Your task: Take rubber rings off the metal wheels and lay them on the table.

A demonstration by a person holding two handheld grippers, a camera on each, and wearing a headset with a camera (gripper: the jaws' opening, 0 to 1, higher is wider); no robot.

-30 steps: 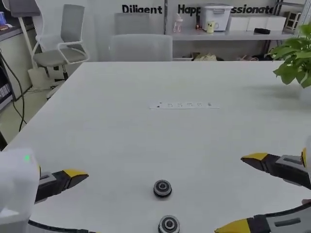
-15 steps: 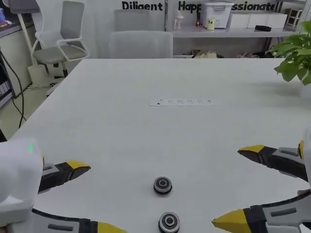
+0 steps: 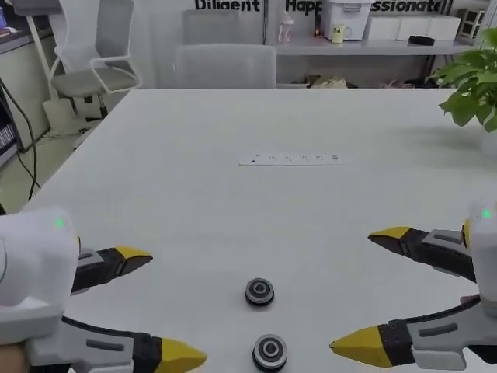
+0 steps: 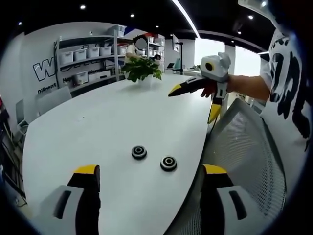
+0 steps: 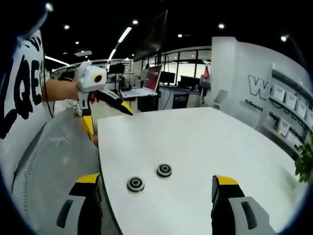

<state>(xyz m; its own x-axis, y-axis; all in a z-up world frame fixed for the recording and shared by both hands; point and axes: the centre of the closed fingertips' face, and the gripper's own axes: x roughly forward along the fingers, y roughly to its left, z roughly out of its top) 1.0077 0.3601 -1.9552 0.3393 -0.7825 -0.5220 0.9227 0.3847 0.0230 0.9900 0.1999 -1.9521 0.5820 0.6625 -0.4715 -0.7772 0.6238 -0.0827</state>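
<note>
Head view: your left gripper (image 3: 159, 307) and right gripper (image 3: 353, 289) spread wide, holding nothing. Far wheel (image 3: 259, 291) and near wheel (image 3: 269, 352) lie flat on table (image 3: 233, 210) between them, dark rings on. Left gripper view: your jaws apart, both wheels just ahead. Right gripper view: your jaws apart, wheels ahead, untouched.

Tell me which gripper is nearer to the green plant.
Right. The right gripper is on the same side of the table as the plant; the left gripper is at the opposite side.
</note>
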